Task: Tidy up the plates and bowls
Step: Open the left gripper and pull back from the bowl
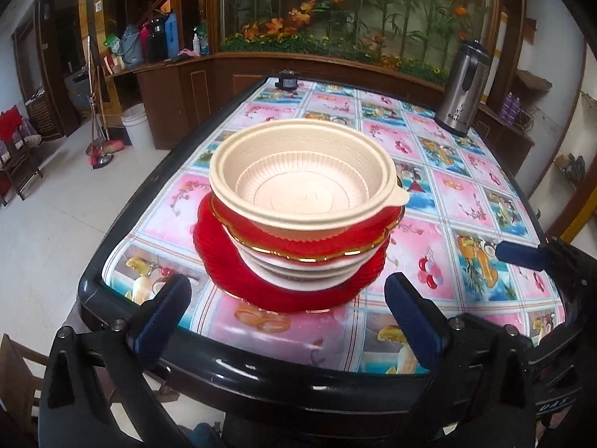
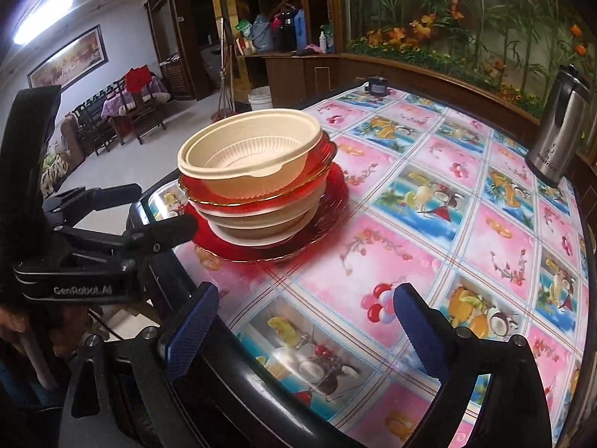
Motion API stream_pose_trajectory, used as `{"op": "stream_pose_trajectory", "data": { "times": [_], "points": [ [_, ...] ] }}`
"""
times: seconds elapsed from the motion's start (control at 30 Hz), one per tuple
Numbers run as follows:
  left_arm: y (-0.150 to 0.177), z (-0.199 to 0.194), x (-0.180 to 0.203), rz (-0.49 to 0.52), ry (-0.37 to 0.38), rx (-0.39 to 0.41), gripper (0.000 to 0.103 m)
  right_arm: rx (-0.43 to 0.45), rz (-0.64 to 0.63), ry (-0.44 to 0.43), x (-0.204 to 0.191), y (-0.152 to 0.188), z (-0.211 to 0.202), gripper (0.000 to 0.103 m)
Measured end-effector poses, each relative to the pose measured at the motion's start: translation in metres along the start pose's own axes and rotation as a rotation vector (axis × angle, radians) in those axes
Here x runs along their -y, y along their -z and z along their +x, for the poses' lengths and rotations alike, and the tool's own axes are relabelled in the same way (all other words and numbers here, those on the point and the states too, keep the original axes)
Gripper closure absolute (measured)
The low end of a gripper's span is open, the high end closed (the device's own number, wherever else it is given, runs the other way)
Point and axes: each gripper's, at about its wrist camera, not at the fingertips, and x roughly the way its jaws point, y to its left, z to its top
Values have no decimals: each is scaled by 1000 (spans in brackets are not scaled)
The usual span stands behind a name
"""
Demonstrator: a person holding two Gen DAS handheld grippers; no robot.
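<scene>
One stack of dishes stands near the table's front left. A cream bowl [image 1: 298,183] [image 2: 246,153] sits on top, inside a red gold-rimmed bowl [image 1: 261,237] [image 2: 317,171]. Under it are pale bowls [image 1: 298,270] [image 2: 257,224], all on a red plate [image 1: 238,276] [image 2: 321,224]. My left gripper [image 1: 287,313] is open and empty, just in front of the stack at the table edge; it also shows in the right wrist view [image 2: 160,205]. My right gripper [image 2: 306,313] is open and empty over the tablecloth, to the right of the stack; one of its fingers [image 1: 522,254] shows in the left wrist view.
The table [image 1: 335,384] has a black raised rim and a patterned pink cloth. A steel kettle [image 1: 462,89] [image 2: 559,130] stands at the far right. A small dark object [image 1: 286,82] [image 2: 377,85] sits at the far edge. A white bucket [image 1: 136,127] and chairs stand on the floor to the left.
</scene>
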Motion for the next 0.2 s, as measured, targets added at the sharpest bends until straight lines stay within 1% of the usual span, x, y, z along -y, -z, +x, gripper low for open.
{"op": "stream_pose_trajectory", "data": {
  "times": [0.2],
  "points": [
    [-2, 2, -6, -13, -19, 2, 0, 0, -2, -6, -2, -1, 2, 7]
  ]
}}
